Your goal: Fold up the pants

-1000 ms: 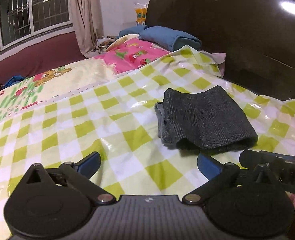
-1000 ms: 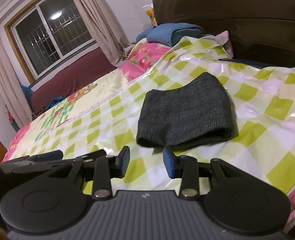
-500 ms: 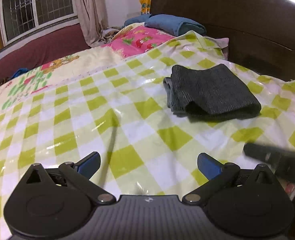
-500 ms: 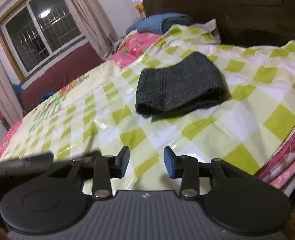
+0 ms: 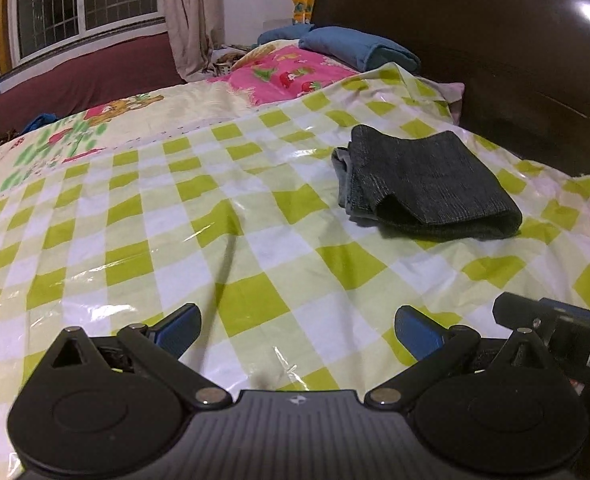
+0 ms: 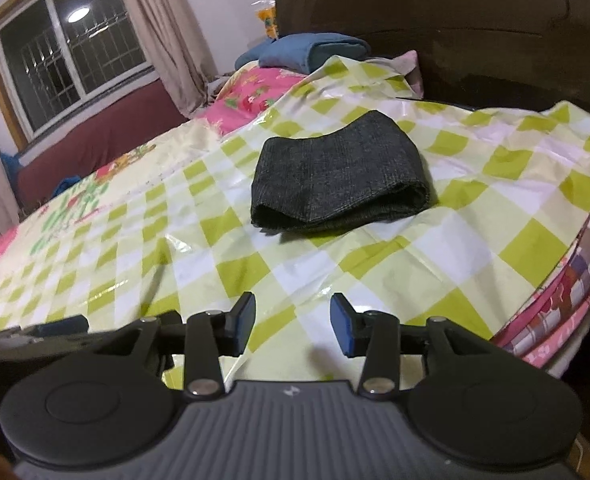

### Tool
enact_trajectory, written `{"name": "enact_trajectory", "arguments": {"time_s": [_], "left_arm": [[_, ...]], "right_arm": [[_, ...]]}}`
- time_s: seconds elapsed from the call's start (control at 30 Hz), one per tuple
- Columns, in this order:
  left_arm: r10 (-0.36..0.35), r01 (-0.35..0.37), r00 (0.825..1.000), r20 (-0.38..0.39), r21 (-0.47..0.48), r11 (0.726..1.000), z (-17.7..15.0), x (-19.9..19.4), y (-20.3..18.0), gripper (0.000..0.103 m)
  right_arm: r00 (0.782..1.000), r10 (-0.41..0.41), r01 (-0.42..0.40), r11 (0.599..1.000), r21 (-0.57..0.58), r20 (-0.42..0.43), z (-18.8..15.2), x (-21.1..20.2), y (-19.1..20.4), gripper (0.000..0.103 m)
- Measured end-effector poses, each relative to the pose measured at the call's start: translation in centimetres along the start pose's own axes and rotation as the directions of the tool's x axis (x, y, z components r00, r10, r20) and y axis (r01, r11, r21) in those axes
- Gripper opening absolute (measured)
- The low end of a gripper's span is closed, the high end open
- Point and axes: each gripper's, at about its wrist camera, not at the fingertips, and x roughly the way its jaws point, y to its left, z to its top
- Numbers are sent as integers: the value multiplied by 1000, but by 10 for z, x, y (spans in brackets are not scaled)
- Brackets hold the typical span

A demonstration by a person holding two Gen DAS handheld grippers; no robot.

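Pants [image 6: 337, 174], one folded bundle on checkered sheet [image 6: 475, 240], left gripper [image 5: 297, 330] apart, right gripper [image 6: 293, 322] opening, both empty

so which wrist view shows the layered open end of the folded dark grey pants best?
Left wrist: the folded dark grey pants show their stacked layers and lighter inner edge at the left end. Right wrist shows mostly the top face and rounded front fold.

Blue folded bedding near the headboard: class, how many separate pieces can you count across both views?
2: a larger blue folded blanket against the dark headboard, and a smaller blue piece just behind it, toward the curtain. More may lie hidden behind them.
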Motion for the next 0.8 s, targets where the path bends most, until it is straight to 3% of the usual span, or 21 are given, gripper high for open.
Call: {"name": "enact_trajectory", "arguments": {"time_s": [0.8], "left_arm": [[15,-15,1000,-10,17,1000,-3,3,-1,103]], "right_arm": [[998,-14,14,1000,-2,-65,-1,13,-1,46]]}}
